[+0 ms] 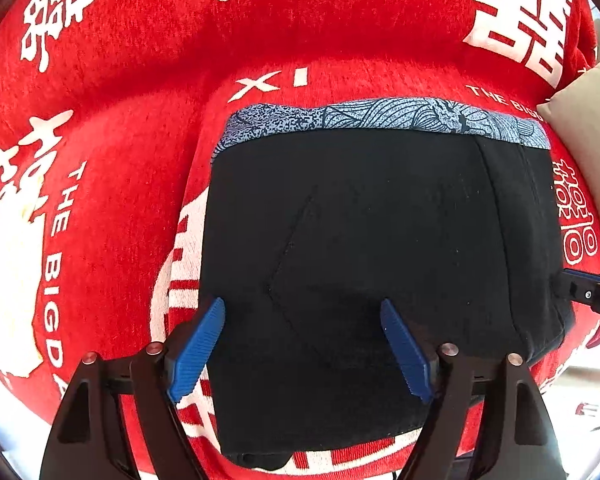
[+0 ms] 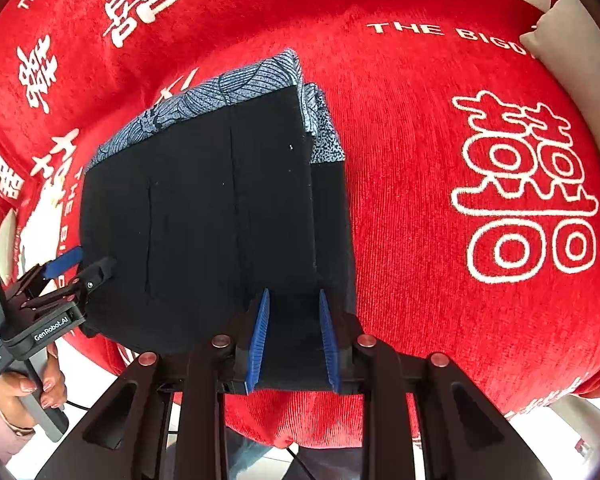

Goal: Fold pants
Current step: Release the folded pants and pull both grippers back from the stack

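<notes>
The pants (image 1: pixel 364 248) lie folded into a thick black block on the red blanket (image 1: pixel 140 128), which is printed with white characters and the words "THE BIG D". They are the landmark here. A blue-grey patterned band (image 1: pixel 380 120) runs along their far edge, and in the right wrist view that band shows in two stacked layers at the far right corner. Faint seam lines cross the black cloth.

The left gripper (image 1: pixel 302 348) hangs over the near left part of the pants, pointing steeply down. Its blue fingers (image 1: pixel 198 352) stand wide apart, one at the left edge of the pants, the other over the black cloth; nothing is pinched between them. In the right wrist view the same gripper sits at the near left corner of the pants, with a hand (image 2: pixel 28 384) wrapped round its grey handle.

The right gripper (image 2: pixel 294 336) is over the near right part of the pants. Its blue fingers (image 2: pixel 260 336) stand narrow, with black cloth seen in the gap; whether the pads press on that cloth cannot be told. In the left wrist view only its tip shows, at the right edge of the pants.

A beige pillow (image 1: pixel 588 128) lies beyond the far right corner of the pants, on the blanket's edge.
</notes>
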Motion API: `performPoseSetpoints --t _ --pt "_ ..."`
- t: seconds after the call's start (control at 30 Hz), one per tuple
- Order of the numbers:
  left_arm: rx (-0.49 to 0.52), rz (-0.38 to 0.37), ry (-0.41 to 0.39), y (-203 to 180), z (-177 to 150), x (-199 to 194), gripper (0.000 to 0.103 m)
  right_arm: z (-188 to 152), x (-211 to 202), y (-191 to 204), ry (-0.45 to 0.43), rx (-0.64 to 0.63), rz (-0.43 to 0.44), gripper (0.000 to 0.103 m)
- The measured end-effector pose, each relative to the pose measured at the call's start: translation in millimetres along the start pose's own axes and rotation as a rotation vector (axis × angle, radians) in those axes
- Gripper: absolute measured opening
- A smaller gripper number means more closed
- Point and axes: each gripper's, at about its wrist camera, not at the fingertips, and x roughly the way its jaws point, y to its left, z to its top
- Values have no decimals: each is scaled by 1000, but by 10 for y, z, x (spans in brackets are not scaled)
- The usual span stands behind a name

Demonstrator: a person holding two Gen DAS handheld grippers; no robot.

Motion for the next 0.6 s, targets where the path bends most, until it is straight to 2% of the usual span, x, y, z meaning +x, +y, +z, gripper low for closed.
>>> performPoseSetpoints --t 0.03,0.1,0.17,0.23,0.3,0.37,0.4,0.6 --pt "1 -1 9 9 15 -26 81 15 -30 16 3 5 -11 34" --pt "-1 5 21 34 16 -97 81 25 -98 12 4 28 -45 34" --pt "-4 10 22 63 -13 -186 81 -3 -205 -12 4 69 -43 39" --pt "-7 17 26 76 -54 -284 81 -72 -314 -21 4 102 -34 60" --pt "-16 17 40 93 -104 -388 82 -174 -431 -1 0 116 -32 65" --pt "-17 14 52 95 -161 -501 96 -285 -510 29 12 123 -39 69" --pt "-18 22 39 96 -200 -594 103 -344 -543 52 16 130 -47 74" --pt "33 8 48 35 -308 -896 103 -601 -698 264 25 122 -75 85"
